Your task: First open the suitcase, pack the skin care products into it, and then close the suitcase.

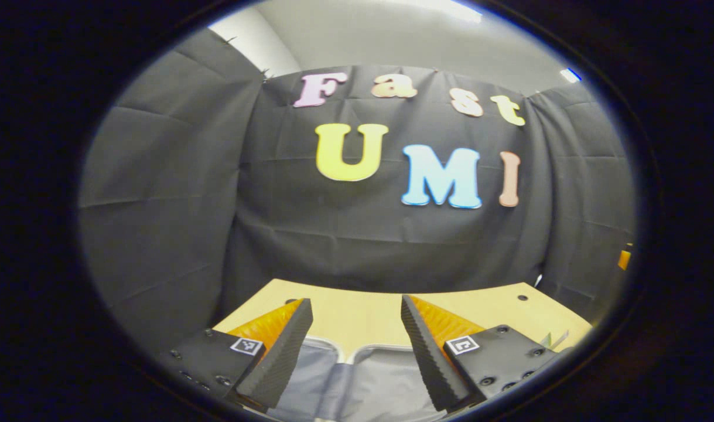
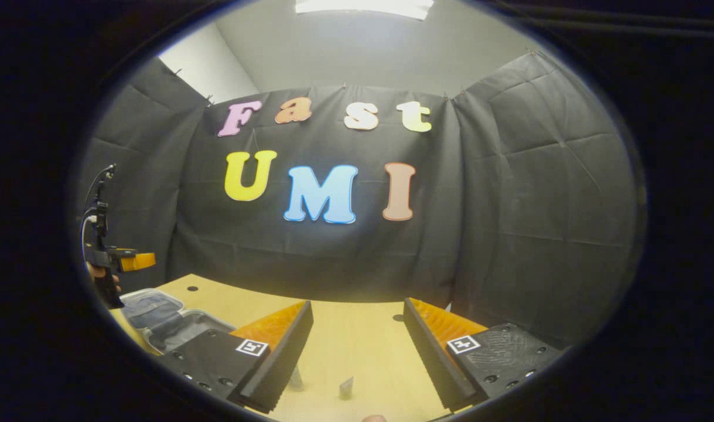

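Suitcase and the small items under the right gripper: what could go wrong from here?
1. The suitcase lies open at the table's left edge; a push could slide it off.
2. A small tube stands upright below the open right gripper; a careless descent may topple it.

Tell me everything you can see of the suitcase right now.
The suitcase lies open on the wooden table, at the far left of the right gripper view, below the left tongs. Its grey, fabric-looking lining shows in two shallow halves with pale rims. In the left gripper view, the same grey lining with a light edge lies just beneath and between the open fingers. Nothing can be made out inside it, and neither tongs touch it.
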A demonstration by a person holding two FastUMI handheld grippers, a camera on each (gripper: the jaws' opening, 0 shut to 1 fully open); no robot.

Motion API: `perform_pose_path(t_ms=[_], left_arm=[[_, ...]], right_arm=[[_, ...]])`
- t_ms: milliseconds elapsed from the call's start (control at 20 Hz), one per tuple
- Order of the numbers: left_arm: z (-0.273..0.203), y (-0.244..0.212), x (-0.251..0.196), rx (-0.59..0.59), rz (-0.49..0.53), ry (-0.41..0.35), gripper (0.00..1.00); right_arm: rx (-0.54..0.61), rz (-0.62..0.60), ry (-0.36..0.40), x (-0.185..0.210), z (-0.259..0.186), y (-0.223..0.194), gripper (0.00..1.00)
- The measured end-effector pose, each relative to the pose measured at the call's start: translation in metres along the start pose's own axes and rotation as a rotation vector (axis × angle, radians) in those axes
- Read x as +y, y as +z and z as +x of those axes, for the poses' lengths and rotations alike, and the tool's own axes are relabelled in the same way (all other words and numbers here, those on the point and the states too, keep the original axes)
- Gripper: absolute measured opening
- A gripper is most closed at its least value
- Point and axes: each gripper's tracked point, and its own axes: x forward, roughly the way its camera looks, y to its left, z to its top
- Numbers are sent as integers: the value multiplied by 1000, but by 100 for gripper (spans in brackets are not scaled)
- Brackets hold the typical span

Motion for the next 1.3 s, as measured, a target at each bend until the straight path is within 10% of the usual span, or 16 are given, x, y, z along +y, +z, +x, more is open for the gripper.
perform_pose_path(t_ms=[750,1300], left_arm=[[10,-113,-302,74,-31,-355,97],[18,-281,-361,310,104,-368,94]], right_arm=[[65,-22,62,-41,15,-31,94],[142,-32,177,-48,40,-75,94]])
